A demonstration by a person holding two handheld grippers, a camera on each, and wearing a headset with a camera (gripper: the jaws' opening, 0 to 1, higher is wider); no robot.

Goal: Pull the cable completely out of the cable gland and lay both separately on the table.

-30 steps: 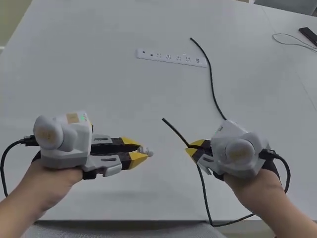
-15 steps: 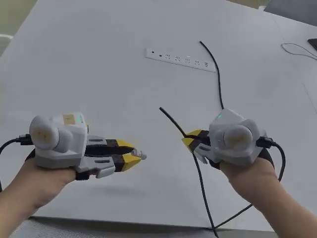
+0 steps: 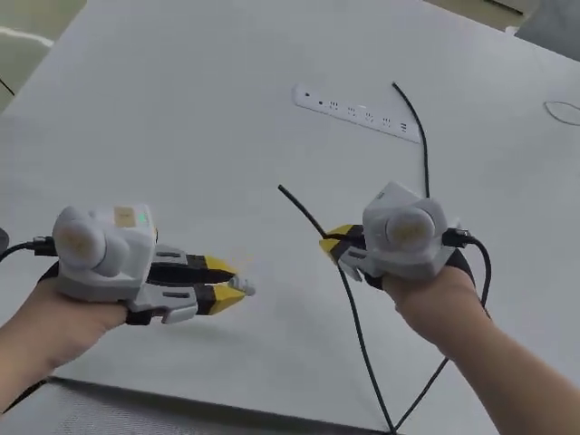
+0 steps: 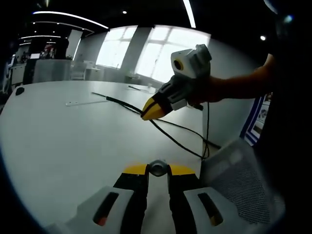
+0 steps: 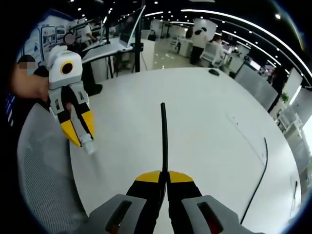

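The pull looks done: the left tool (image 3: pixel 228 290) is clamped on the small, pale, rounded gland (image 3: pixel 243 287) at the near left. The right tool (image 3: pixel 332 245) pinches the thin black cable (image 3: pixel 304 211) to its right, well apart from the gland, with the cable's stiff free end pointing far and left. Both seem held just above the smooth white bench (image 3: pixel 181 136), so what's left, I'd say, is laying each down separately.

The room is being lit by long ceiling strips (image 5: pixel 243 24) and bright windows (image 4: pixel 156 58). A wide white surface (image 3: pixel 181 118) is being backed by further desks (image 5: pixel 105 48) and edged by a grey mesh chair (image 4: pixel 239 180).
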